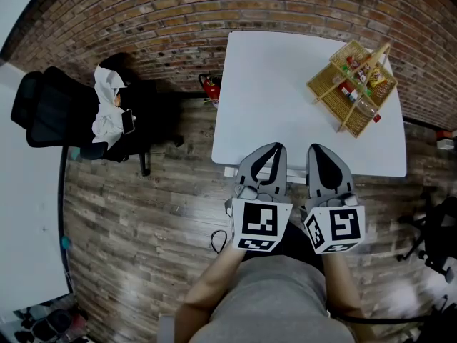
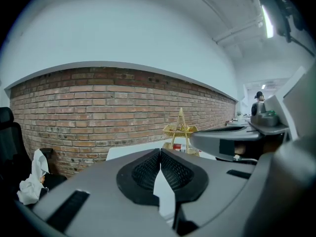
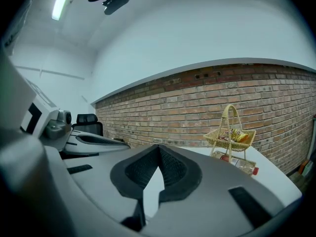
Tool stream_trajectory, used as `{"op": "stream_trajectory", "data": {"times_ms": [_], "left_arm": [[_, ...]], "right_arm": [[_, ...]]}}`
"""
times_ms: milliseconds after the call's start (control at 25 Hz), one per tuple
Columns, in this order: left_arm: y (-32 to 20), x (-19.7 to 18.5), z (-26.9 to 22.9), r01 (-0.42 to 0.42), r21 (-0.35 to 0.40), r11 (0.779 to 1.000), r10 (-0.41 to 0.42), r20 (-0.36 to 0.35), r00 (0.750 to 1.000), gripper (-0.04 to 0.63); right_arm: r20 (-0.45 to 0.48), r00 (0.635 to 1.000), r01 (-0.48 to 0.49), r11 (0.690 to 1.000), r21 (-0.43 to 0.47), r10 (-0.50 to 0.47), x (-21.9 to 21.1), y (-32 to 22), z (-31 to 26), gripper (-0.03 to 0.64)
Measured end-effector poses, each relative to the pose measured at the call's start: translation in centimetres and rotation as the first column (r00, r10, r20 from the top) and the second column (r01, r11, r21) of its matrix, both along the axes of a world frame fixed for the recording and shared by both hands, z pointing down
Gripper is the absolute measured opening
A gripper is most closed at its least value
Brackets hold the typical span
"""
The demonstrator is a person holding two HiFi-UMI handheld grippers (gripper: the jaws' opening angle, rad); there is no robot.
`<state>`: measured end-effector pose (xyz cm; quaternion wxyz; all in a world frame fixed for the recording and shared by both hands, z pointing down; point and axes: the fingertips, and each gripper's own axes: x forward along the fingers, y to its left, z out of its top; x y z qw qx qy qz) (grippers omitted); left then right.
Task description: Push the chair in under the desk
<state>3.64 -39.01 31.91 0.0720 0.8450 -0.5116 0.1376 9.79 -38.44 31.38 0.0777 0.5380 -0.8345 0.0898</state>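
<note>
A black office chair (image 1: 64,116) stands by the brick wall, well left of the white desk (image 1: 285,98) and apart from it. A white cloth (image 1: 107,102) and a phone lie on its seat. Both grippers hover side by side over the desk's near edge, far from the chair. My left gripper (image 1: 275,148) is shut with nothing in it, its pads (image 2: 148,169) meeting. My right gripper (image 1: 318,150) is likewise shut and empty, its pads (image 3: 170,168) pressed together. The chair's edge (image 2: 7,147) shows in the left gripper view and its headrest (image 3: 88,120) in the right gripper view.
A wicker basket (image 1: 353,84) with bottles and packets stands on the desk's far right. A red fire extinguisher (image 1: 211,88) sits by the wall at the desk's left corner. Another white table (image 1: 25,227) runs along the left. A black stand (image 1: 435,234) is at the right.
</note>
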Motion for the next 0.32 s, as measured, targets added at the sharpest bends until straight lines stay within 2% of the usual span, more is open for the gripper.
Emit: {"op": "stream_trajectory", "data": {"times_ms": [320], "left_arm": [[-0.20, 0.15, -0.05, -0.012, 0.001, 1.000, 0.012, 0.014, 1.000, 0.016]], "right_arm": [[0.000, 1.000, 0.004, 1.000, 0.002, -0.004, -0.04, -0.28, -0.10, 0.014]]}}
